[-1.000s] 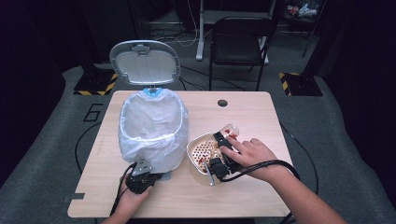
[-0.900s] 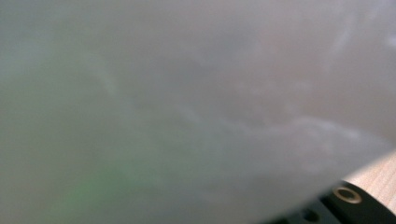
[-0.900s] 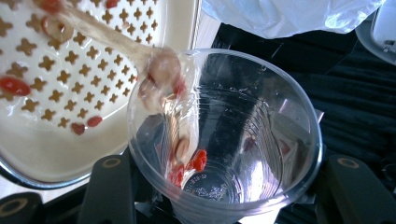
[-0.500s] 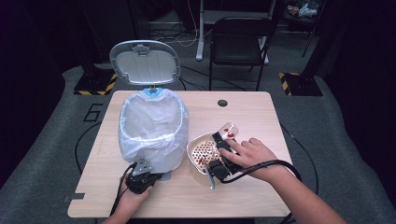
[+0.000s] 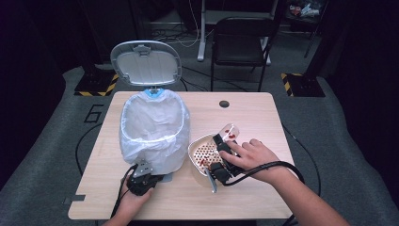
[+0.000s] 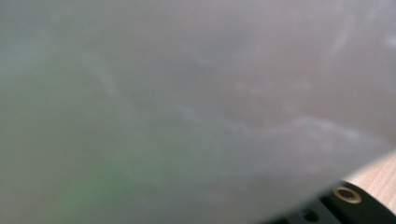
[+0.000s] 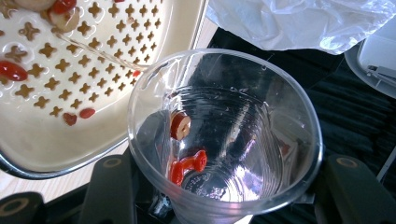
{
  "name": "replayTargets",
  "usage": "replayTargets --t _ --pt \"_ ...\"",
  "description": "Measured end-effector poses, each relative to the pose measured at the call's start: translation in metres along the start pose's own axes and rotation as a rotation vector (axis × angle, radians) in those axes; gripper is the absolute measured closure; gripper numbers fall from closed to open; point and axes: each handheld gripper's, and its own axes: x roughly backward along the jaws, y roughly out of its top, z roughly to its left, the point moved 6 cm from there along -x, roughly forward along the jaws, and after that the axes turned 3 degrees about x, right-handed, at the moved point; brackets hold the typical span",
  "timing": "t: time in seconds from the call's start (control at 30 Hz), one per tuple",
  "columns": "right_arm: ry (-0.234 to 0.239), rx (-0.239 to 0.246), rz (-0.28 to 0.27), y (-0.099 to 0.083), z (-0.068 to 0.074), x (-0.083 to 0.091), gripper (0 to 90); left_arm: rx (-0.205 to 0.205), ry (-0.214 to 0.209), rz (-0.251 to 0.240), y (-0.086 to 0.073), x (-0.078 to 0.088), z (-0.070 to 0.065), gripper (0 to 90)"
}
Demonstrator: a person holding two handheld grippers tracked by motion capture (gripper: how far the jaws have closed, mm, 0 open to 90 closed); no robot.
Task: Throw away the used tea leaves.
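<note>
Clear plastic makes up the cup (image 7: 224,140) that the right tongs (image 7: 224,186) squeeze from both sides, one black jaw on each side of it. The cup lies tipped over the strainer tray (image 7: 56,140), which sits just beside the right tongs, and a few red bits and a round slice stick inside the cup. More red bits lie on the tray's holes. From above, the right hand (image 5: 251,157) covers most of the right tongs (image 5: 221,157), and the cup (image 5: 229,132) pokes out past them. Nothing has moved since the picture from a second ago: both hands, the cup and the tray sit in the same spots. The left tongs (image 5: 143,179) are closed and rest against the bottom of the bin (image 5: 155,136) with the white bag, near the front edge of the worktop (image 5: 254,113). I cannot tell if they pinch the bag. The left gripper view is a grey blur of bag (image 6: 187,102), with a small corner of worktop (image 6: 380,170) showing.
</note>
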Motion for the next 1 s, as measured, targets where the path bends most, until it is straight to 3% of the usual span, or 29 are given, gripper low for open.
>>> replayTargets --t 0.03,0.1,0.2,0.23,0.27,0.33,0.47,0.5,0.53,1.0 --pt "-0.039 -0.023 -0.009 -0.0002 0.0027 -0.0021 42.7 -0.005 -0.001 0.000 0.0001 0.0000 0.0002 90.0" --pt "-0.007 -0.003 0.006 0.0001 0.0002 0.0005 42.7 0.001 0.000 0.000 0.0000 0.0000 -0.0001 90.0" --pt "-0.015 -0.015 0.009 0.0002 -0.0006 0.0013 42.8 0.000 0.000 0.000 0.0000 0.0000 0.0000 90.0" --pt "-0.017 0.005 0.010 0.0008 -0.0020 0.0012 42.9 0.001 0.000 0.000 0.0000 0.0000 0.0000 90.0" --pt "-0.039 -0.004 0.008 0.0003 -0.0014 0.0008 42.9 0.002 0.000 0.000 0.0000 0.0000 -0.0001 90.0" --pt "-0.005 0.023 0.005 0.0011 -0.0013 0.0009 43.0 0.001 0.000 -0.001 0.0000 -0.0001 -0.0001 90.0" --pt "-0.004 0.033 0.009 0.0014 -0.0022 0.0009 43.1 0.000 0.000 0.000 0.0000 0.0000 -0.0001 90.0" --pt "-0.024 0.024 0.014 0.0012 -0.0004 0.0002 43.1 -0.038 -0.001 -0.001 0.0009 0.0002 0.0023 90.0" --pt "-0.004 0.038 0.016 0.0021 0.0004 0.0003 43.1 -0.057 0.002 -0.001 0.0015 0.0002 0.0038 90.0" --pt "-0.020 0.101 0.023 0.0044 -0.0016 0.0010 43.3 -0.056 0.002 0.001 0.0013 0.0003 0.0037 90.0"
